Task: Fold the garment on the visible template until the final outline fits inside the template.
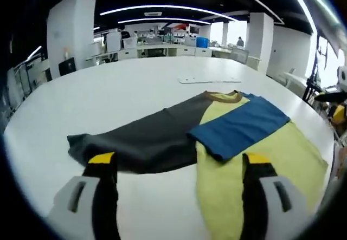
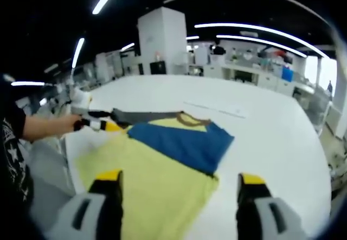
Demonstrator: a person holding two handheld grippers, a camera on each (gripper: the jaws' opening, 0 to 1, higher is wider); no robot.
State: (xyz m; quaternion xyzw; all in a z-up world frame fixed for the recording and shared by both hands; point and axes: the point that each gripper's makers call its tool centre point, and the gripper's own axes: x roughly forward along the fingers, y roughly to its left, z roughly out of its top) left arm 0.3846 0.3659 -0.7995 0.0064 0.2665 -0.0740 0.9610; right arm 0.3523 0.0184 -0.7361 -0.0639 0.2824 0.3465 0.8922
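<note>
The T-shirt (image 1: 217, 142) lies flat on the white table (image 1: 108, 93), and in the left gripper view it runs from a dark grey half at 9 o'clock, through a blue sleeve (image 1: 238, 126) folded across the middle, to a yellow half at 3 o'clock. The left gripper (image 1: 181, 169) hangs just above the hem with its jaws spread wide and nothing between them — the grey hem sits beside its left jaw, the yellow panel under its right.

In the right gripper view the left gripper (image 2: 95, 124) shows again at 9 o'clock, held by a person's hand (image 2: 65, 123) at the grey edge; I cannot tell its jaws from here. The right gripper (image 2: 179, 188) is also wide and empty, low over the yellow panel, with the blue sleeve ahead at 12 o'clock.

The grey side looks to be the next fold. Pinch only the outermost edge, lift low, and carry it over evenly so no crease drags — I cannot make out the template outline.
</note>
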